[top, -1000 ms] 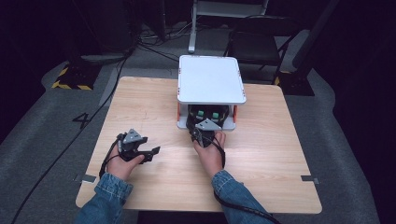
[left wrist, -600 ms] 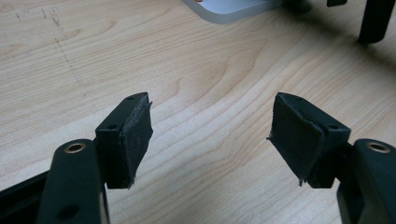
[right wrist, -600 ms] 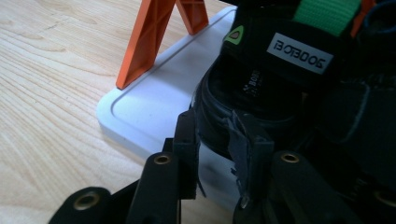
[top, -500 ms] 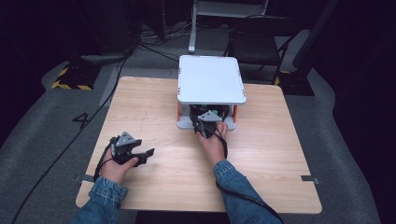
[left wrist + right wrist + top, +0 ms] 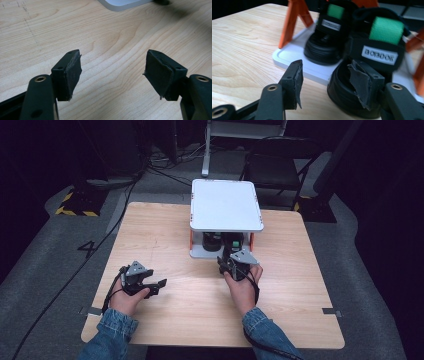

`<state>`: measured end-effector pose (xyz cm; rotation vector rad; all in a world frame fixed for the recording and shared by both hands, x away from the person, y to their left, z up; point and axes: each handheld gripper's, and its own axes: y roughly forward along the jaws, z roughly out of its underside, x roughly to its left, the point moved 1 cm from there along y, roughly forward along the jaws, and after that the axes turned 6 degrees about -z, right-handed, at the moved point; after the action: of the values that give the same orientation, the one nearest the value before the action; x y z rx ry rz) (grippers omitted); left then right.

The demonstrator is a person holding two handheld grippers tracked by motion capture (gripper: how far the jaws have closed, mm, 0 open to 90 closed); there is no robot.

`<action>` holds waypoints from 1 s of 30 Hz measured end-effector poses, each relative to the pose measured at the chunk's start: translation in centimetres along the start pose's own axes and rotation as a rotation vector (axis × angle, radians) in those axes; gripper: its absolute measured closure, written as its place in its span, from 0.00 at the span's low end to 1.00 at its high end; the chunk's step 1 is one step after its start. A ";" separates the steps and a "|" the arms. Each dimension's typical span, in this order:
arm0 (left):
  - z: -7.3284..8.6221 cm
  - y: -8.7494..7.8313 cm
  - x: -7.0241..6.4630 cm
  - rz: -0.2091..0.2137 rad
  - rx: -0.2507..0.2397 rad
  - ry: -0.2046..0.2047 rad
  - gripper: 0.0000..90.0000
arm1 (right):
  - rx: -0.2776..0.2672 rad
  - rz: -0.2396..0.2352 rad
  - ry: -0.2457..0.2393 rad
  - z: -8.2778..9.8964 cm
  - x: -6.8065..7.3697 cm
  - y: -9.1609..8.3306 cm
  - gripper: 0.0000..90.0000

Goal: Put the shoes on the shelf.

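Two black sandals with green straps stand on the bottom tray [image 5: 287,56] of a small white shelf [image 5: 225,205] with orange posts. The farther sandal [image 5: 329,27] sits well in; the nearer sandal [image 5: 374,47] hangs its toe over the tray's front edge. My right gripper [image 5: 324,65] is just in front of that toe. Its jaws have just been opening; the toe lies behind the right pad and nothing is pressed between them. In the high view the right gripper [image 5: 229,257] sits at the shelf's front. My left gripper [image 5: 157,285] rests open over bare wood, pads [image 5: 73,72] wide apart.
The wooden table [image 5: 165,230] stretches bare to the left of and in front of the shelf. The shelf's top plate overhangs the sandals [image 5: 222,241]. Orange posts [image 5: 292,22] stand at the tray's corners. Cables and a dark chair [image 5: 272,170] lie beyond the far edge.
The right hand pushed in toward the shelf, then drew back a little toward the person, and its jaws have spread. The left gripper stays where it was.
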<state>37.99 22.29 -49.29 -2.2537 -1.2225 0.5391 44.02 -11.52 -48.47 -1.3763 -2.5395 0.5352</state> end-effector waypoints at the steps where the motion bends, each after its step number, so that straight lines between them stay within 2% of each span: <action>1: 0.0 0.0 0.0 0.000 0.001 0.003 0.33 | 0.004 0.010 0.013 0.1 -0.1 -0.3 0.48; 4: 0.0 -0.1 0.0 -0.001 0.000 -0.001 0.33 | 0.009 0.046 0.013 0.5 -0.5 -1.1 0.45; 6: 0.1 -0.1 0.1 -0.005 0.004 -0.004 0.33 | 0.015 0.079 0.033 0.9 -1.1 -1.2 0.43; 9: 0.1 -0.1 0.0 -0.002 0.008 0.000 0.33 | 0.032 0.114 0.060 1.1 -1.9 -0.5 0.35; 11: 0.1 -0.2 0.0 0.000 0.010 0.008 0.33 | 0.062 0.145 0.050 1.4 -2.4 0.5 0.30; 12: 0.1 -0.3 0.0 -0.001 0.009 0.011 0.33 | 0.070 0.140 0.070 1.5 -2.7 1.0 0.25; 14: 0.2 -0.4 0.1 -0.006 0.009 0.012 0.33 | 0.085 0.126 0.099 1.5 -3.1 1.6 0.22; 17: 0.5 -0.5 0.3 -0.007 0.011 -0.004 0.33 | 0.084 0.127 0.089 1.2 -3.4 2.2 0.23; 21: 0.8 -0.7 0.4 -0.010 0.017 -0.001 0.33 | 0.083 0.138 0.112 0.6 -4.3 3.4 0.23; 24: 1.0 -0.9 0.5 -0.012 0.017 -0.015 0.33 | 0.073 0.144 0.120 0.1 -4.8 4.6 0.23; 30: 1.3 -1.1 0.7 -0.019 0.021 -0.019 0.33 | 0.077 0.150 0.119 -0.6 -5.6 6.0 0.23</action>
<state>36.92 23.75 -49.78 -2.2220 -1.2411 0.5650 51.85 -13.10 -50.43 -1.5302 -2.3112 0.5530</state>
